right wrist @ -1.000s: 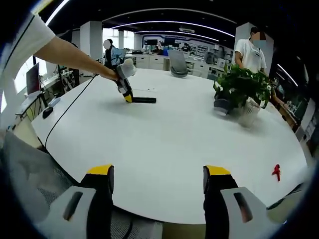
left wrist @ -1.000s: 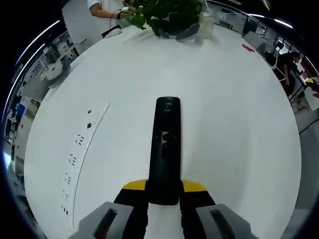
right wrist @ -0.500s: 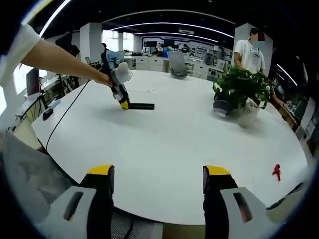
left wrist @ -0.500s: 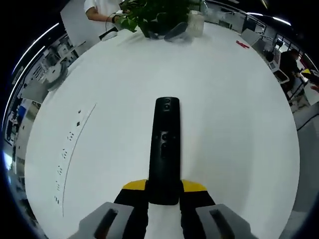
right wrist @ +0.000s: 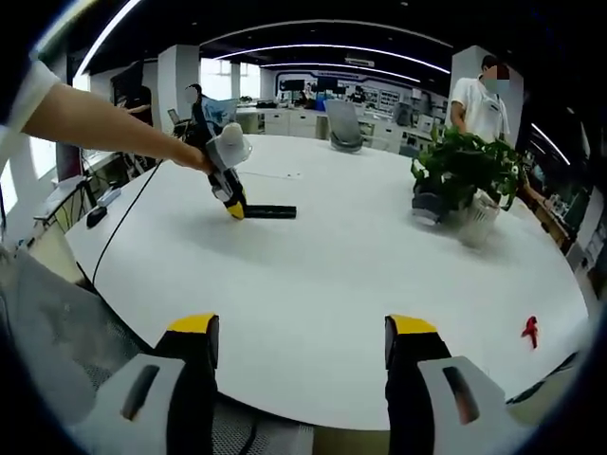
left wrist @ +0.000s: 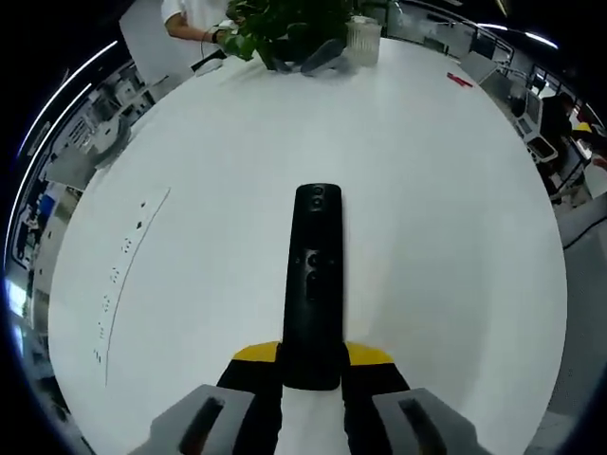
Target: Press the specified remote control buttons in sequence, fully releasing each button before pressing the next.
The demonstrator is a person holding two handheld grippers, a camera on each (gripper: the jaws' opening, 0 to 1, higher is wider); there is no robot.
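The room was a large open office with ceiling light strips and desks behind. A big round white table (right wrist: 360,275) took most of both views. On its far side stood a green potted plant (right wrist: 465,166) with a glass vase (right wrist: 479,216) beside it, and a person in a white shirt (right wrist: 484,95) stood behind. A small red object (right wrist: 531,332) lay near the table edge.

The left gripper (left wrist: 313,365) held the black remote control (left wrist: 316,284) by its near end, jaws closed on it; the remote pointed away over the table. The right gripper (right wrist: 302,351) had its jaws wide apart, holding nothing, well apart from the remote (right wrist: 268,211).
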